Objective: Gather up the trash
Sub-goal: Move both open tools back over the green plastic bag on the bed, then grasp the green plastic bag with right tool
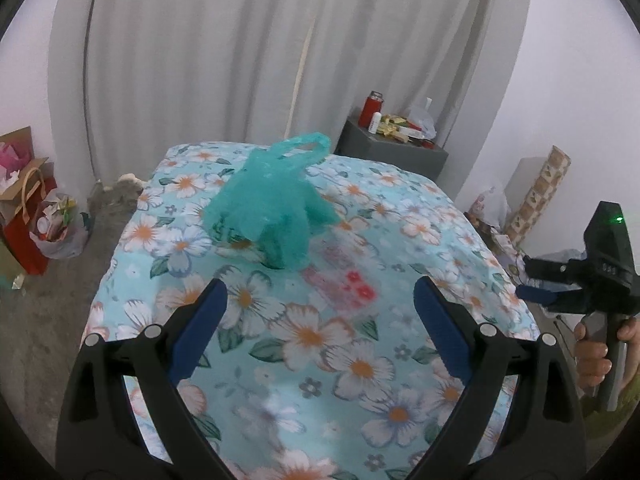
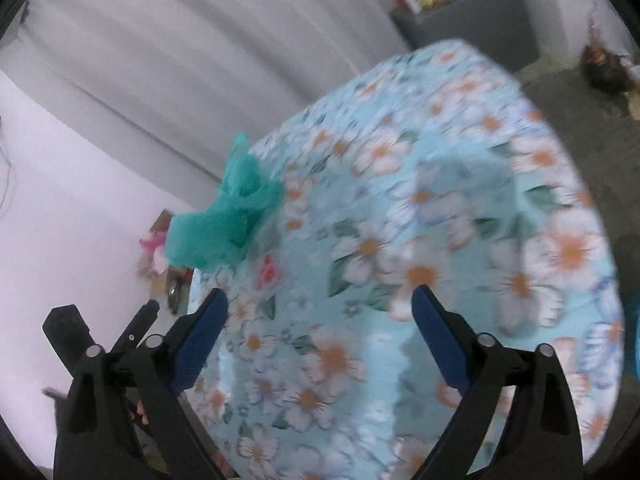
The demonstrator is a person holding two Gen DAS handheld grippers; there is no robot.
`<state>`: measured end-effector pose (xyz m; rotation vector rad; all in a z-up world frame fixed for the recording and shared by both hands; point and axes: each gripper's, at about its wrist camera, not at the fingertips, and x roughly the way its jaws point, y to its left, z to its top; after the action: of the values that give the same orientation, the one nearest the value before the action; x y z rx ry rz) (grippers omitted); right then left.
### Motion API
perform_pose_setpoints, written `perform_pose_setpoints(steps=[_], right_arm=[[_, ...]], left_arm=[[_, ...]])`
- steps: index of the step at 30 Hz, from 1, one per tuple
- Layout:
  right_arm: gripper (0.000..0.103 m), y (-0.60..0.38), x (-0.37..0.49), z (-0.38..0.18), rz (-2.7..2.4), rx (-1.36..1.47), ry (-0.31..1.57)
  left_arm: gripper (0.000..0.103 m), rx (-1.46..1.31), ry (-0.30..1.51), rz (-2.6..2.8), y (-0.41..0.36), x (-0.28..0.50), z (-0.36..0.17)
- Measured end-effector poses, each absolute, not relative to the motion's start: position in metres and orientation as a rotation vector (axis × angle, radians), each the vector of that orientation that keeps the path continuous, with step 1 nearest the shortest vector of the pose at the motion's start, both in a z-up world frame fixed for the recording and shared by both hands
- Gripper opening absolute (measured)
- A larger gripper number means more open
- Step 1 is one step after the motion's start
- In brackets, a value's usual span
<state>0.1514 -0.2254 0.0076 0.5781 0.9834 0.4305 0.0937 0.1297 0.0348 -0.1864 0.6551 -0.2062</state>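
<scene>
While both grippers hang above the flowered bedspread (image 1: 360, 360), neither holds anything. The left gripper (image 1: 320, 320) has its jaws spread wide, blue pads facing each other across bare cloth near the bed's near edge. The right gripper (image 2: 320, 328) is likewise wide open in its own view, which is blurred; from the left view it shows out past the bed's right edge (image 1: 538, 294), held by a hand (image 1: 596, 356), though its jaws look nearly edge-on there.

A crumpled green plastic bag (image 1: 272, 204) sits on the bedspread toward the far end, roughly midway between the side edges, with its looped handles (image 1: 308, 148) standing up at the back. It lies straight ahead of the left jaws, and well apart from them. In the right view the bag (image 2: 224, 220) appears up and to the left of the jaws, so that gripper would have to swing across to reach it. The left gripper looks the better placed.

The bag's heap runs roughly from near left to far right, rising to the handles. A faint pinkish wrapper (image 1: 344, 284) seems to lie flat on the cloth between the bag and the left jaws; it is too blurred to identify.
</scene>
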Motion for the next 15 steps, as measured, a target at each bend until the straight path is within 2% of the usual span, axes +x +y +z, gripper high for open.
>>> perform_pose_setpoints(steps=[5, 9, 15], right_arm=[[0.086, -0.193, 0.176, -0.002, 0.517, 0.611, 1.051], [0.079, -0.174, 0.196, -0.017, 0.507, 0.603, 1.119], [0.078, -0.157, 0.213, -0.017, 0.53, 0.595, 1.126]], left_arm=[[0.09, -0.218, 0.631, -0.192, 0.148, 0.106, 0.031], [0.09, -0.238, 0.594, -0.166, 0.163, 0.118, 0.033], [0.09, -0.245, 0.57, -0.167, 0.171, 0.13, 0.037]])
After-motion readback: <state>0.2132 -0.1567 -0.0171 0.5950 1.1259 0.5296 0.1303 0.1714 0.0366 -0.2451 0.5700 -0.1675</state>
